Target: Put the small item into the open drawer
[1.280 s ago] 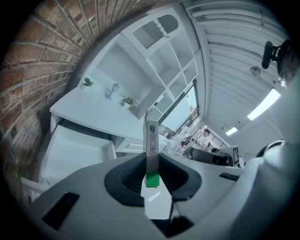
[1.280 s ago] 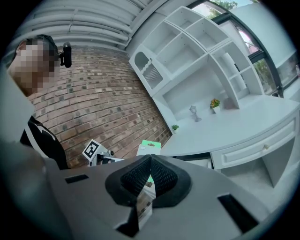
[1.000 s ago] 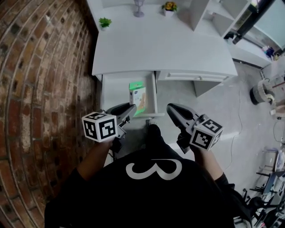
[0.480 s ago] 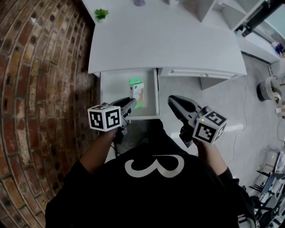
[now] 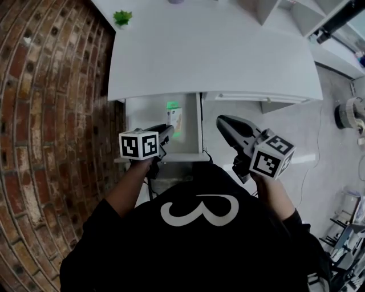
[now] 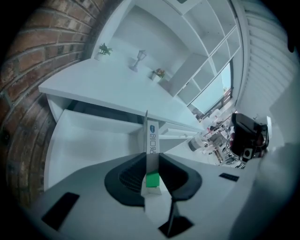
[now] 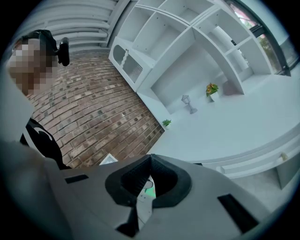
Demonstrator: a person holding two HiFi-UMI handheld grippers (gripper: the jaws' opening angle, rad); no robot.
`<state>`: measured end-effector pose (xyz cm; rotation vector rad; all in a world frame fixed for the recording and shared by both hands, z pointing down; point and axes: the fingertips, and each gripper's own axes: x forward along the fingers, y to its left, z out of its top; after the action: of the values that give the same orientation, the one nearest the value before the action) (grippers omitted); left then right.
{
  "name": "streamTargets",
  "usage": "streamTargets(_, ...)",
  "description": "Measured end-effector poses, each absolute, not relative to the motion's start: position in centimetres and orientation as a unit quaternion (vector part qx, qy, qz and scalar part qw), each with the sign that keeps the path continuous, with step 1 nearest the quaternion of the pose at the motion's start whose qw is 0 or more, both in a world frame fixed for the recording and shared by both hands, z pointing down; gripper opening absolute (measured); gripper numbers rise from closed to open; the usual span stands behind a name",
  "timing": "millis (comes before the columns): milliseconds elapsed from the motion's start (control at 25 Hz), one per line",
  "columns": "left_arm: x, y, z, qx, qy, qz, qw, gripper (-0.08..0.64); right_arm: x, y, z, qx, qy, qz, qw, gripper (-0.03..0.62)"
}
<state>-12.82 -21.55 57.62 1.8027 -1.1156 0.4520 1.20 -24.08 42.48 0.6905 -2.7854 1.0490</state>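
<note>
The small item is a flat white box with a green end (image 5: 174, 117). My left gripper (image 5: 166, 131) is shut on it and holds it over the open white drawer (image 5: 145, 114) under the desk's left side. In the left gripper view the box (image 6: 152, 138) stands edge-on between the pads, jutting forward over the drawer's inside (image 6: 89, 140), and the left gripper (image 6: 152, 159) clamps its lower part. My right gripper (image 5: 221, 121) hovers just right of the drawer, above the floor. Its jaws meet, and the right gripper (image 7: 150, 158) has nothing between them.
The white desk top (image 5: 211, 51) spreads beyond the drawer, with a small green plant (image 5: 121, 17) at its far left. A brick wall (image 5: 51, 114) runs along the left. A closed drawer front (image 5: 245, 97) sits right of the open one. White shelves (image 7: 187, 47) stand behind the desk.
The head view has shifted, so the desk now sits lower and closer. My left gripper, still gripping the box, has edged a little farther over the drawer. The right gripper stays beside it.
</note>
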Motion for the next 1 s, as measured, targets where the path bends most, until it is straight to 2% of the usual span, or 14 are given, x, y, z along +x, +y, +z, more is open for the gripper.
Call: streamTargets(1000, -13.3, -26.5, 68.5, 0.659, -0.466, 0.269, 0.526, 0.084, 4.3, -30.3, 44.7, 0.246, -0.897, 0.364, 0.058, 0.011)
